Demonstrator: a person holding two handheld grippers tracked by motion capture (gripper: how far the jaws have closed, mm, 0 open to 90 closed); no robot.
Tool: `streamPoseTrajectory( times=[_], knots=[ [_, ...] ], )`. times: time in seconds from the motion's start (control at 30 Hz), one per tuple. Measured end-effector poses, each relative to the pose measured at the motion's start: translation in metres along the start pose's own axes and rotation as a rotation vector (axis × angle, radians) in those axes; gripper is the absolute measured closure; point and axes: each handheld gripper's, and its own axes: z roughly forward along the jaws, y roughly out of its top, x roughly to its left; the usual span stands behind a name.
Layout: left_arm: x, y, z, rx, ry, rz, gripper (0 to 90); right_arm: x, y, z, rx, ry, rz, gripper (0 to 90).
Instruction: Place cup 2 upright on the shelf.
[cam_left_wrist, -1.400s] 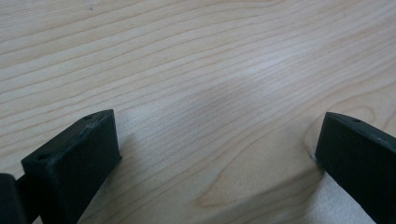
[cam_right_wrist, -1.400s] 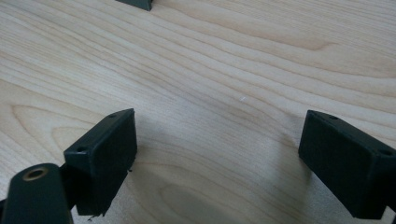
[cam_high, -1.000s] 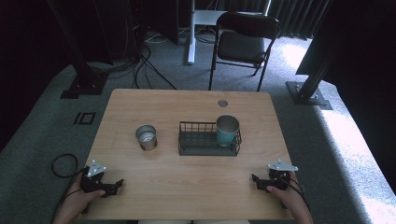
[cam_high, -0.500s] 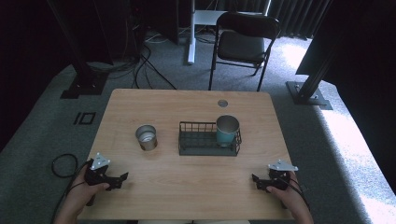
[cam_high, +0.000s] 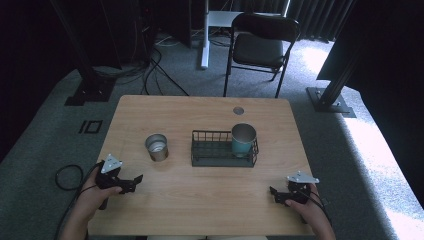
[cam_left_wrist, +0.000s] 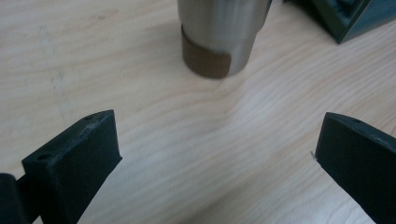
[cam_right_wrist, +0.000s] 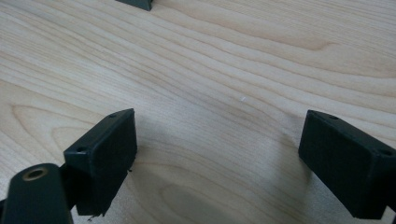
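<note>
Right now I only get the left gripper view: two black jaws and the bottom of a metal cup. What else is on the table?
Observer: A black wire basket stands to the right of that steel cup, apart from it.
Operator: Anything in the basket?
Observer: A teal cup, upright at its right end.
Operator: And the other gripper?
Observer: The right gripper is low over the table near its front right corner, jaws open, holding nothing.

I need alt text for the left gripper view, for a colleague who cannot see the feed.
The left gripper points its two black jaws, spread wide apart, at a round brushed-steel cup with a brown band near its base, standing just ahead on the light wooden table. A corner of the dark wire basket shows at upper right.
</note>
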Motion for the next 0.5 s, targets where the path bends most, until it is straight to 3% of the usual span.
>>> streamPoseTrajectory(
  times=[0.3, 0.5],
  knots=[
    [-0.002, 0.019, 0.005, -0.058, -0.013, 0.012, 0.4, 0.000, 0.000, 0.000, 0.000, 0.000, 0.000, 11.1],
    [-0.002, 0.025, 0.009, -0.064, -0.011, 0.019, 0.4, 0.000, 0.000, 0.000, 0.000, 0.000, 0.000, 11.1]
  ],
)
